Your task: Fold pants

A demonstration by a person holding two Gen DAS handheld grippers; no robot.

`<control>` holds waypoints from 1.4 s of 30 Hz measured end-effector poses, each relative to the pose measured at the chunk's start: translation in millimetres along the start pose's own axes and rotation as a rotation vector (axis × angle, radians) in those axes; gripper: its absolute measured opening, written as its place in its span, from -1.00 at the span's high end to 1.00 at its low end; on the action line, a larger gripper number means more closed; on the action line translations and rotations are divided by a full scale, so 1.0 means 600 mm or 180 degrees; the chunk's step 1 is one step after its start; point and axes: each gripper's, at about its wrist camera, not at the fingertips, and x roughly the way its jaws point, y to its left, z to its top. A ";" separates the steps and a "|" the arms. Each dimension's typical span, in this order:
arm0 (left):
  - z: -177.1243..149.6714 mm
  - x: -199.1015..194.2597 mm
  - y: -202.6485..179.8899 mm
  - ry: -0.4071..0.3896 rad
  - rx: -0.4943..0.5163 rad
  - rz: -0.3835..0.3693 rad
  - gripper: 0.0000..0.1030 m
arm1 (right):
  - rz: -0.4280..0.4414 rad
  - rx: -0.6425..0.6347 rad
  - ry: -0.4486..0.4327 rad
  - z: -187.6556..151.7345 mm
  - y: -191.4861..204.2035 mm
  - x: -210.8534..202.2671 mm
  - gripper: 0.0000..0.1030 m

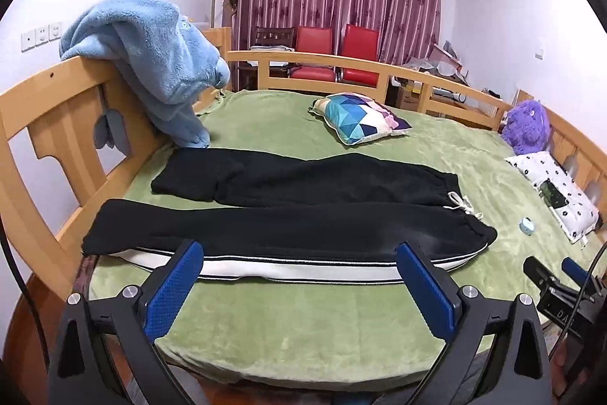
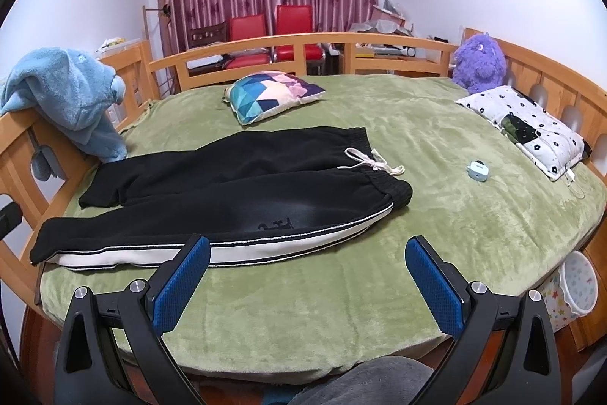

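The black pants (image 1: 288,211) lay flat and unfolded across the green bed (image 1: 303,329), legs running toward nine o'clock and the waistband with its white drawstring (image 2: 373,164) toward three o'clock. A white side stripe edged the near leg. The left tool (image 1: 299,285) hovered at six o'clock just short of that stripe, its blue pads (image 1: 174,291) spread wide and holding nothing. The right tool (image 2: 307,278) also stood wide and empty, over bare bedcover near the pants. A patterned cushion (image 2: 271,93) sat at twelve o'clock.
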 end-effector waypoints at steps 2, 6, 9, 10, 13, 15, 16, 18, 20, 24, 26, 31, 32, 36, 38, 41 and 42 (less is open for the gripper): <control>0.004 0.001 -0.001 -0.0034 0.0040 0.0041 -1.00 | 0.0025 0.0004 -0.0013 0.002 0.002 0.002 -0.96; 0.014 0.005 -0.005 -0.0046 0.0005 -0.0004 -1.00 | 0.0046 -0.0005 0.0009 0.007 0.010 0.008 -0.96; 0.014 0.013 -0.010 -0.0042 0.0003 -0.0029 -1.00 | 0.0045 -0.0044 0.0002 0.010 0.011 0.010 -0.96; 0.014 0.018 -0.012 -0.0023 -0.0002 -0.0027 -1.00 | 0.0047 -0.0056 0.0003 0.011 0.013 0.011 -0.96; 0.012 0.032 -0.016 0.0045 -0.0014 -0.0046 -1.00 | 0.0056 -0.0061 0.0005 0.012 0.014 0.014 -0.96; 0.012 0.037 -0.018 0.0063 -0.0019 -0.0035 -0.99 | 0.0063 -0.0051 0.0017 0.013 0.012 0.018 -0.96; 0.011 0.038 -0.019 0.0075 -0.0007 -0.0022 -0.99 | 0.0064 -0.0050 0.0019 0.014 0.011 0.020 -0.96; 0.010 0.037 -0.019 0.0058 -0.0007 -0.0026 -0.99 | 0.0077 -0.0059 0.0014 0.018 0.013 0.023 -0.96; 0.015 0.036 -0.022 0.0063 -0.0033 -0.0045 -0.99 | 0.0078 -0.0062 0.0037 0.021 0.013 0.027 -0.96; 0.029 0.036 -0.036 0.0085 0.0080 -0.0094 -0.98 | 0.0095 -0.0033 0.0063 0.027 0.010 0.028 -0.96; 0.034 0.033 -0.040 0.0062 0.0122 -0.0080 -0.98 | 0.0123 -0.0008 0.0092 0.030 0.009 0.029 -0.96; 0.041 0.028 -0.037 0.0045 0.0114 -0.0149 -0.98 | 0.0081 -0.0034 0.0075 0.036 0.014 0.026 -0.96; 0.042 0.027 -0.036 0.0050 0.0125 -0.0154 -0.98 | 0.0077 -0.0020 0.0086 0.037 0.014 0.025 -0.96; 0.045 0.029 -0.034 0.0055 0.0146 -0.0179 -0.98 | 0.0048 -0.0004 0.0069 0.039 0.017 0.021 -0.96; 0.046 0.030 -0.033 0.0051 0.0165 -0.0174 -0.98 | 0.0036 0.0018 0.0066 0.042 0.019 0.020 -0.96; 0.047 0.032 -0.032 0.0059 0.0206 -0.0146 -0.98 | 0.0049 0.0048 0.0071 0.048 0.025 0.021 -0.96; 0.047 0.032 -0.029 0.0062 0.0206 -0.0160 -0.98 | 0.0053 0.0055 0.0069 0.050 0.027 0.022 -0.96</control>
